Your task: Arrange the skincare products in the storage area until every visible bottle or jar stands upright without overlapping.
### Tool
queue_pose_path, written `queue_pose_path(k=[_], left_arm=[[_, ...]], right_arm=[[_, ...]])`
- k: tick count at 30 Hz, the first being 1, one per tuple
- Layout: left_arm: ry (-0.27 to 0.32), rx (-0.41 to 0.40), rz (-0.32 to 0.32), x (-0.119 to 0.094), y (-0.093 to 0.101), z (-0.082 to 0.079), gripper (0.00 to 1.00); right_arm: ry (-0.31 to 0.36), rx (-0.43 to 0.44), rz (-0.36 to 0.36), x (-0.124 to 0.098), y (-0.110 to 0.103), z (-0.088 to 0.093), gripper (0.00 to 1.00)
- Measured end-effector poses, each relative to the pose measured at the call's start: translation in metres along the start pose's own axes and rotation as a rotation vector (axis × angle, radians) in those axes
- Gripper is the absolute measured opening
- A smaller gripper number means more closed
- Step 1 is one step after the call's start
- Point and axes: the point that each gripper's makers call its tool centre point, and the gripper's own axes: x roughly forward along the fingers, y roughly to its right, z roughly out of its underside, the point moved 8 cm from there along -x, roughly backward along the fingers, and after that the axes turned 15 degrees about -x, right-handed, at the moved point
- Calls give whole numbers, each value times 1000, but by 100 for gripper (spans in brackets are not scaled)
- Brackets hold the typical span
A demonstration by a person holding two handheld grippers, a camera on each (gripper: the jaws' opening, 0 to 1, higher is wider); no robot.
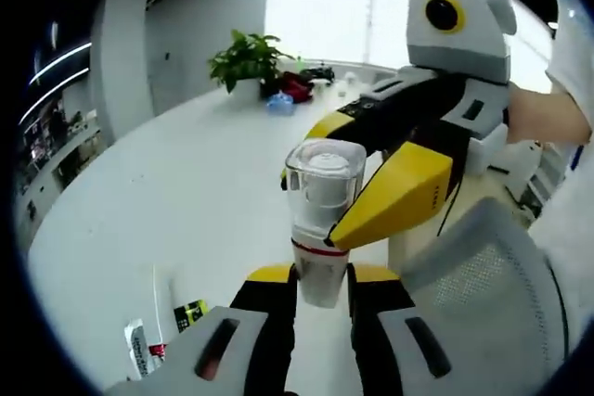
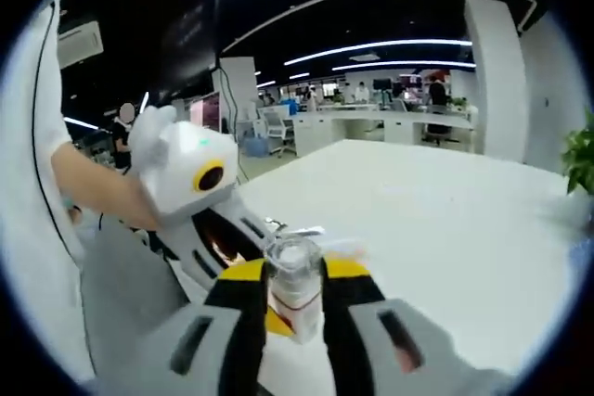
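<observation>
Yellow-padded jaws of the left gripper (image 1: pixel 320 277) are closed on the lower body of a small bottle (image 1: pixel 320 220), which stands upright between them above the white table (image 1: pixel 186 201); its clear, faceted cap rises free above the tips. In the right gripper view the right gripper (image 2: pixel 295 287) is also closed on the same bottle (image 2: pixel 295 287), so both appear to hold it at once, lifted off the tabletop. The bottle looks light and rigid, its glossy body likely slippery, and the cap may pull off if tugged, so the body below the red band seems the safer place to hold. Farther out on the table, a potted plant (image 1: pixel 246 60) stands well away, and two small packets (image 1: pixel 162 333) lie near the table edge.
</observation>
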Motion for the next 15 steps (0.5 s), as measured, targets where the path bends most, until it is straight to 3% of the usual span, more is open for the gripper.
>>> queue_pose_path(k=[5,15], left_arm=[[4,-14,-31,21,-16,9,19],[13,-35,-38,49,-49,19,19]], right_arm=[[-69,-35,29,15,6,17,22],[-127,-37,30,44,27,42,22]])
